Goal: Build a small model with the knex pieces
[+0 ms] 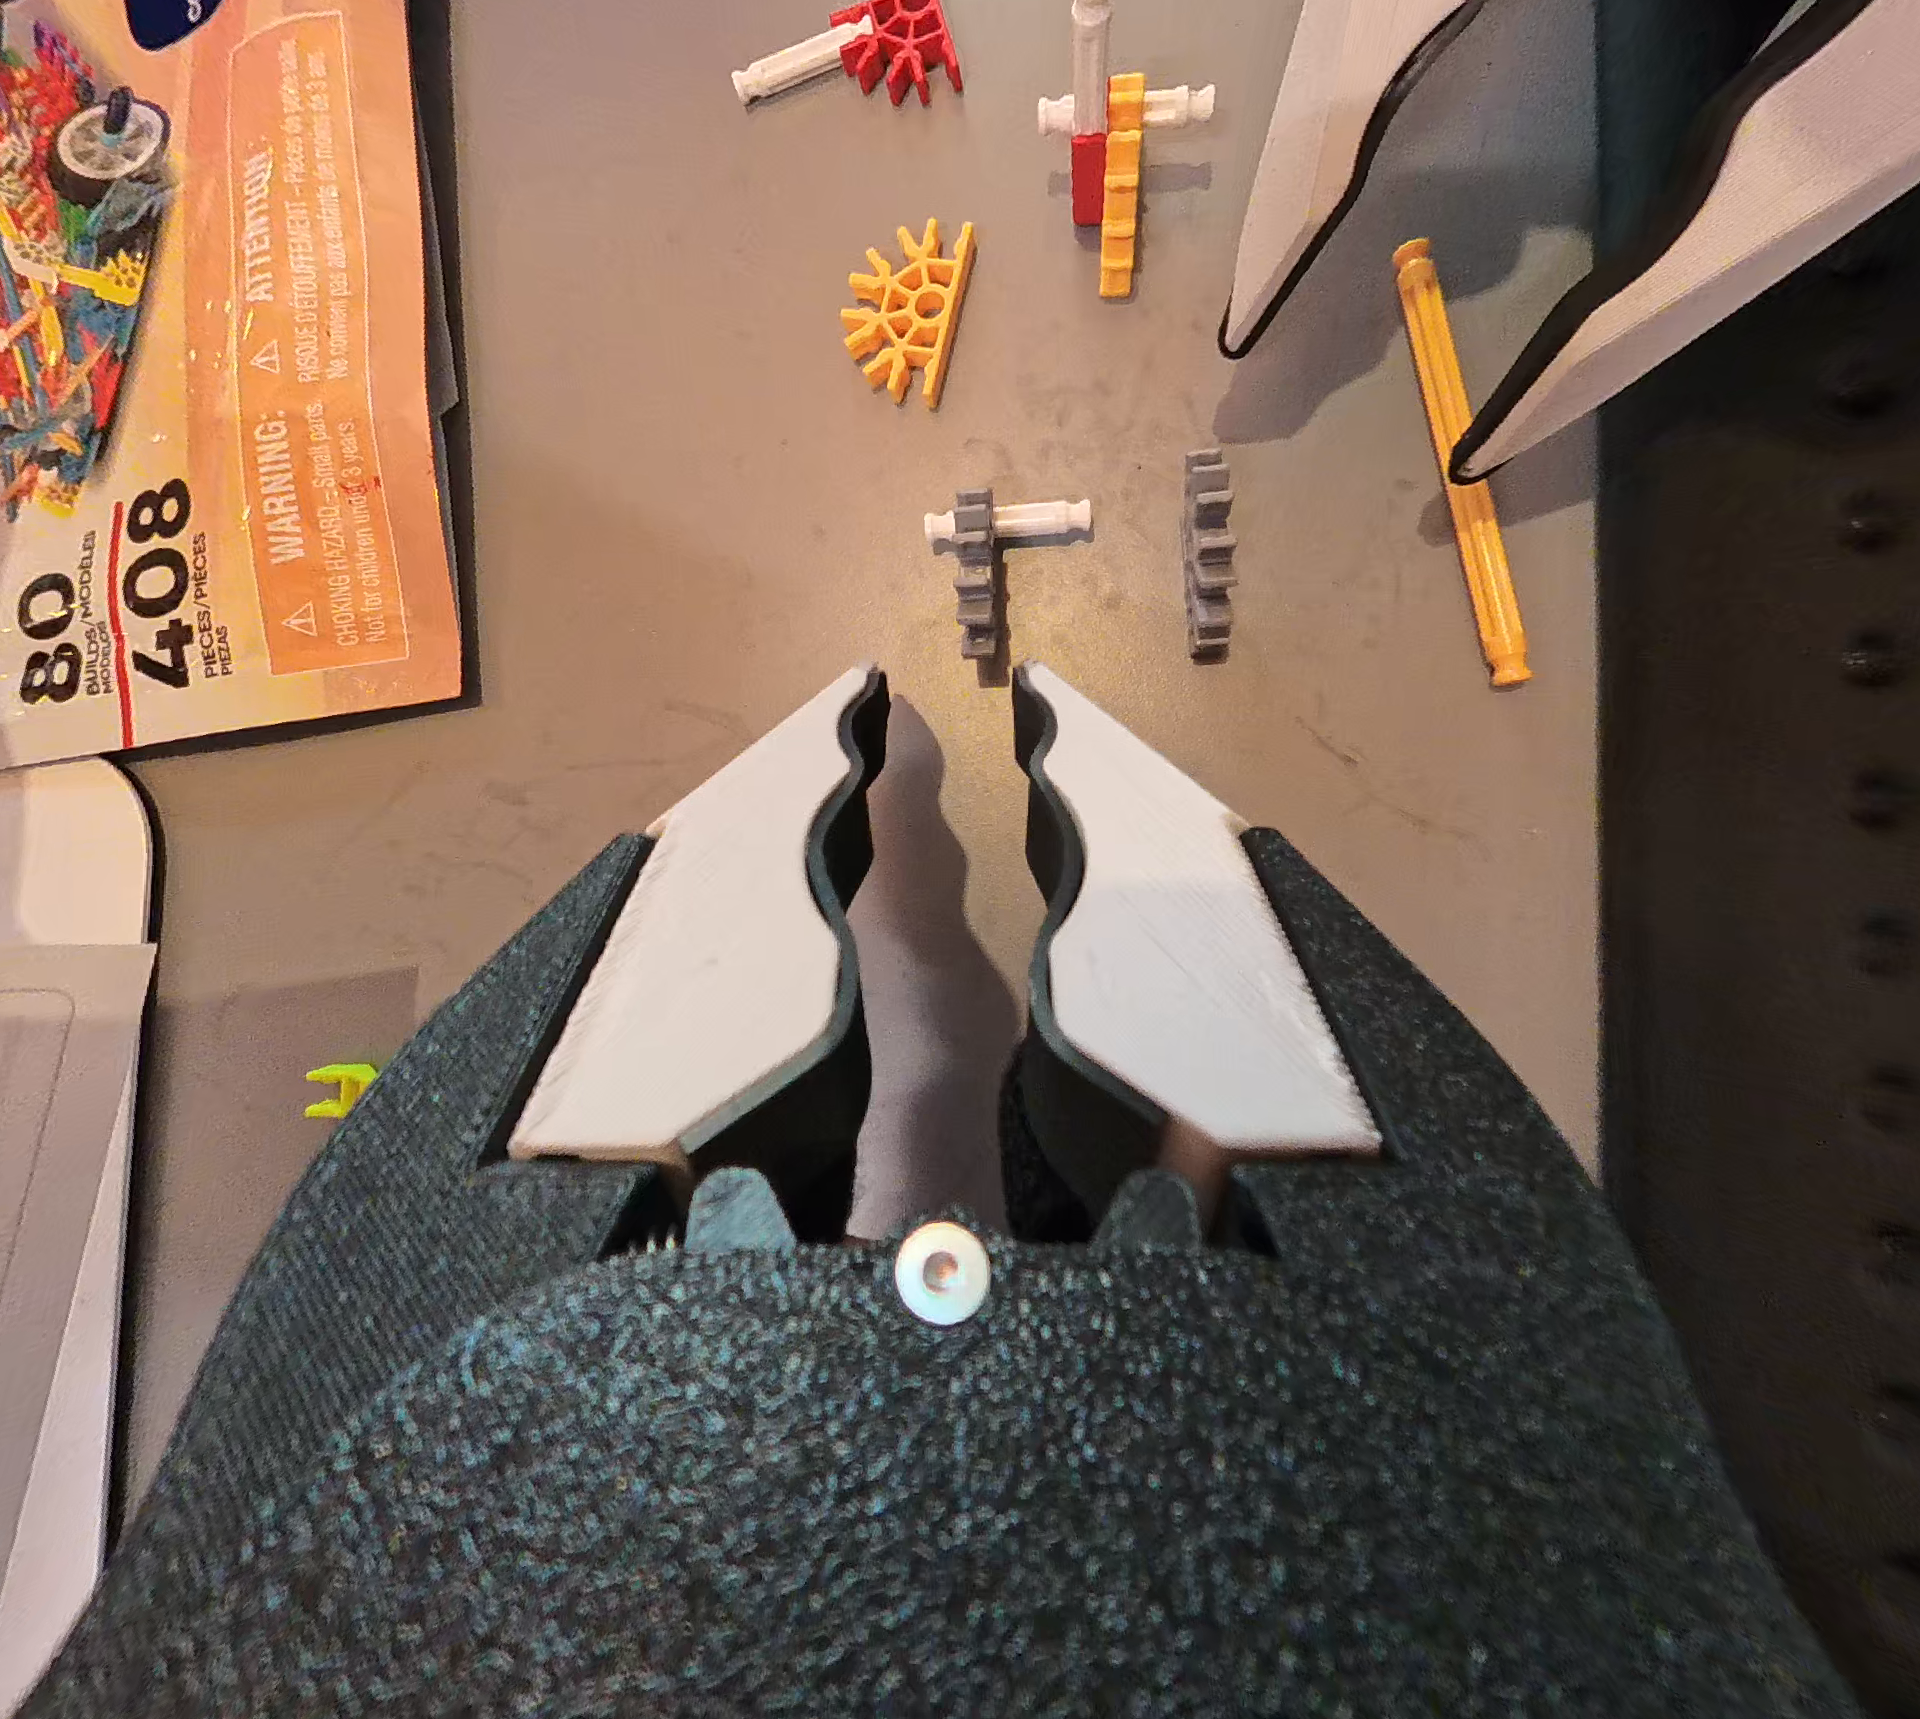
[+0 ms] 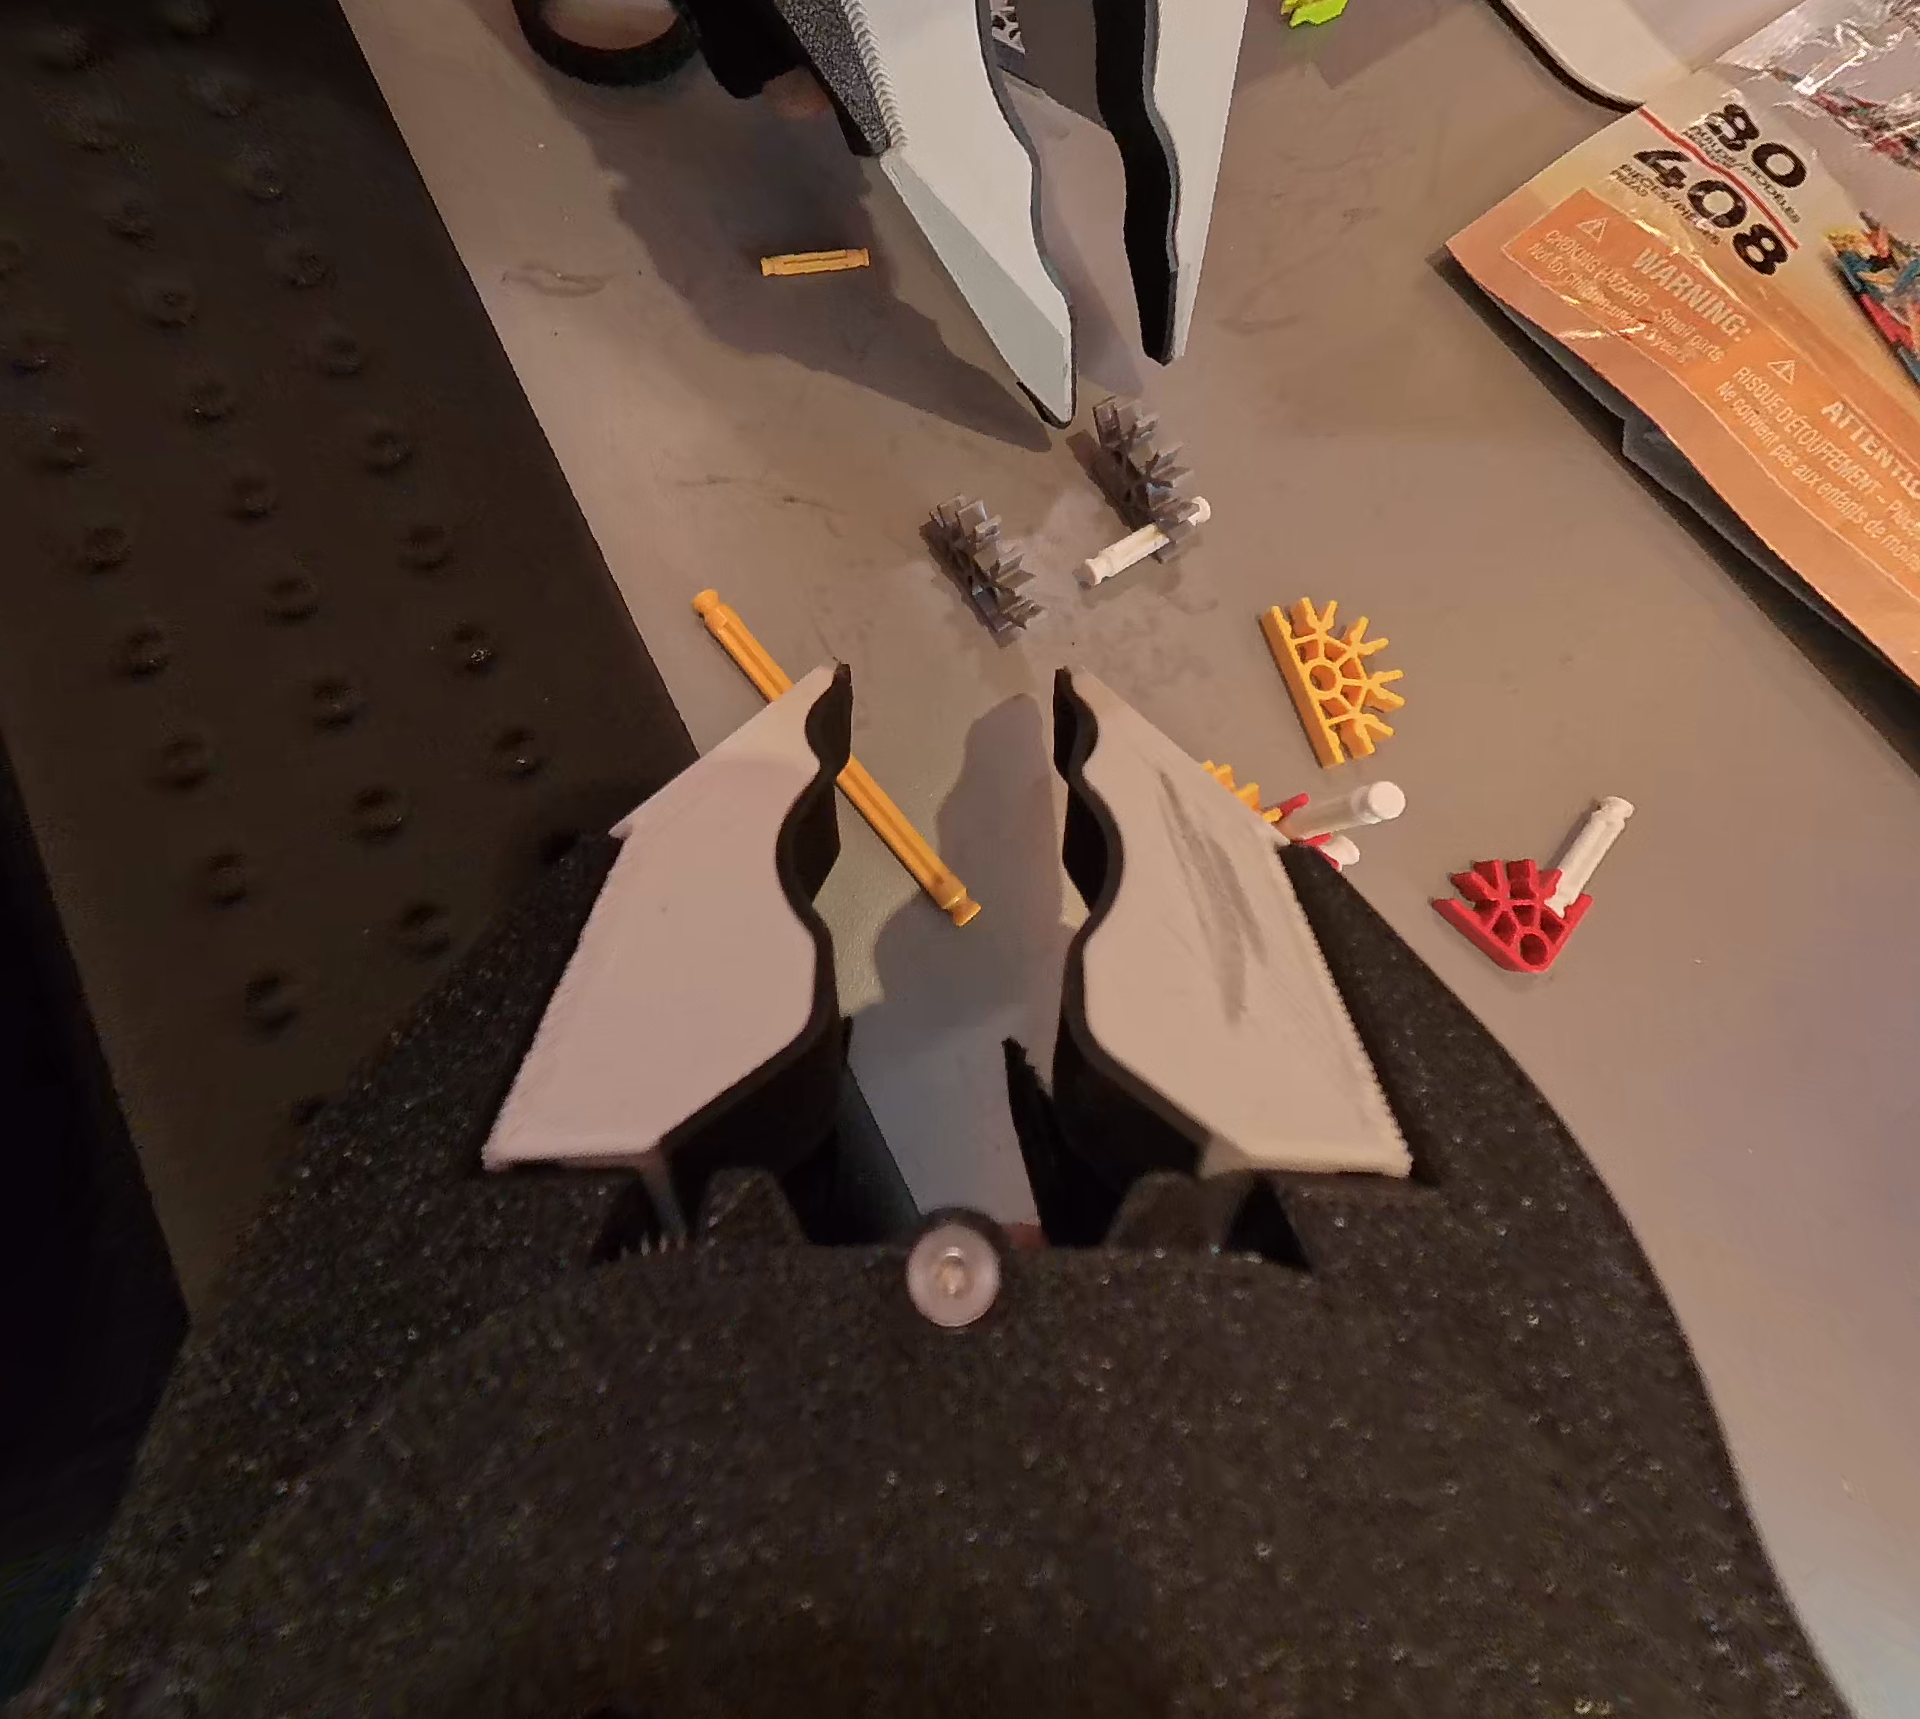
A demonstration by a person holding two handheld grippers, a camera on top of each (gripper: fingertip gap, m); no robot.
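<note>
Surface: grey tabletop (image 1: 644, 526), scuffed and smudged | Edge: black mat (image 2: 208, 526) with rows of raised studs runs along one side of tabletop | Light: warm, from overhead, casting soft shadows | Walls, floor, windows: out of frame

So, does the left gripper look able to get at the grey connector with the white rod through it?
Probably yes. The left gripper is open, and the grey connector with the white rod lies just ahead of its fingers on the table, with nothing between them.
</note>
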